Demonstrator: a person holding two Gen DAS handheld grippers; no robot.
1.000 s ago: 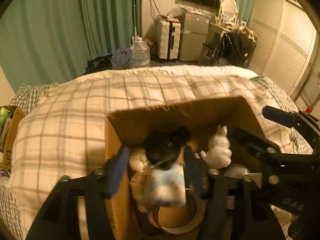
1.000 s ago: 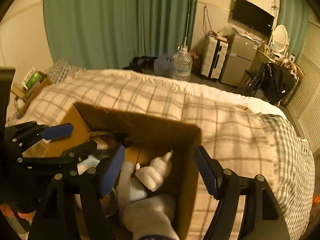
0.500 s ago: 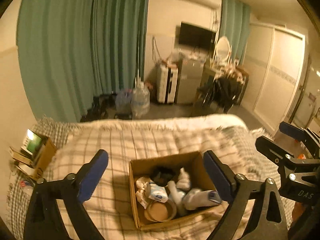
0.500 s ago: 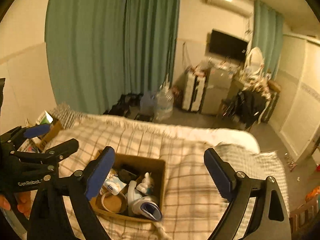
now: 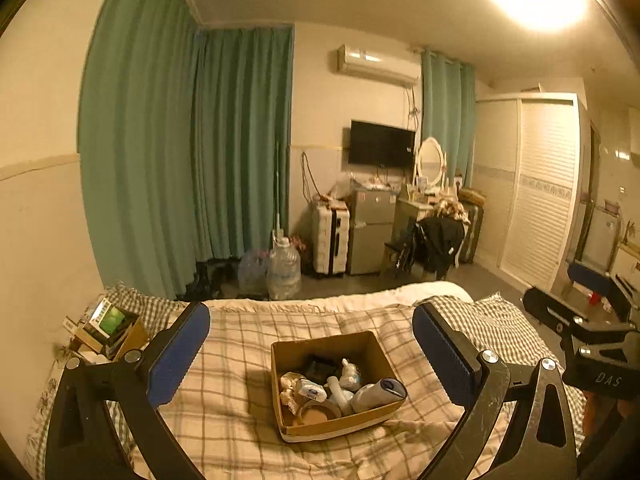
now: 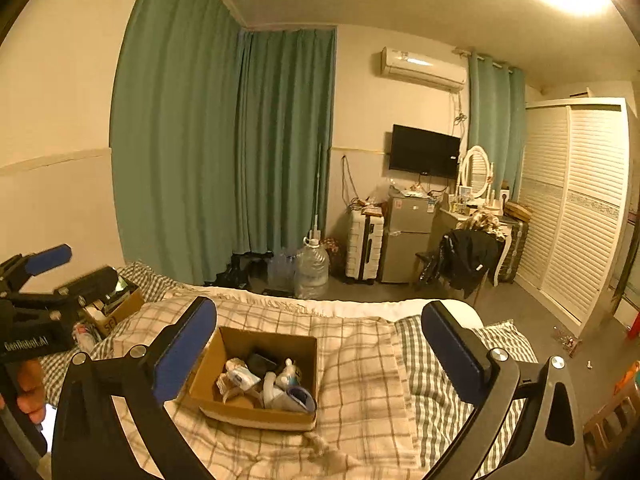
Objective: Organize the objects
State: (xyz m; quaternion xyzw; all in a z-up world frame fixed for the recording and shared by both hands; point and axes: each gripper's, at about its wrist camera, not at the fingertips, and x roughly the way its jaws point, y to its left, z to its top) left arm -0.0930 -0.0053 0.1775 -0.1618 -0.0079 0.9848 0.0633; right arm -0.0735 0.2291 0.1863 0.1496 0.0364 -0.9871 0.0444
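Note:
An open cardboard box (image 5: 372,348) sits on the plaid bed cover (image 5: 232,368). It holds several items: a white rabbit figure (image 5: 349,372), a tape roll (image 5: 316,414), a blue-and-white packet (image 5: 311,390), a black object (image 5: 320,366) and a grey roll (image 5: 380,392). The box also shows in the right wrist view (image 6: 240,344). My left gripper (image 5: 312,356) is open and empty, high above and behind the box. My right gripper (image 6: 320,352) is open and empty, raised to the right of the box.
A second cardboard box (image 5: 132,332) with books stands at the bed's left edge. Beyond the bed are a water jug (image 5: 283,268), a suitcase (image 5: 330,236), a small fridge (image 5: 370,232), a chair with dark clothes (image 5: 436,248) and a wardrobe (image 5: 540,188).
Both grippers have pulled up and back from inside the box to high above the bed. The left gripper, around the blue-and-white packet a second ago, now stands wide open and empty.

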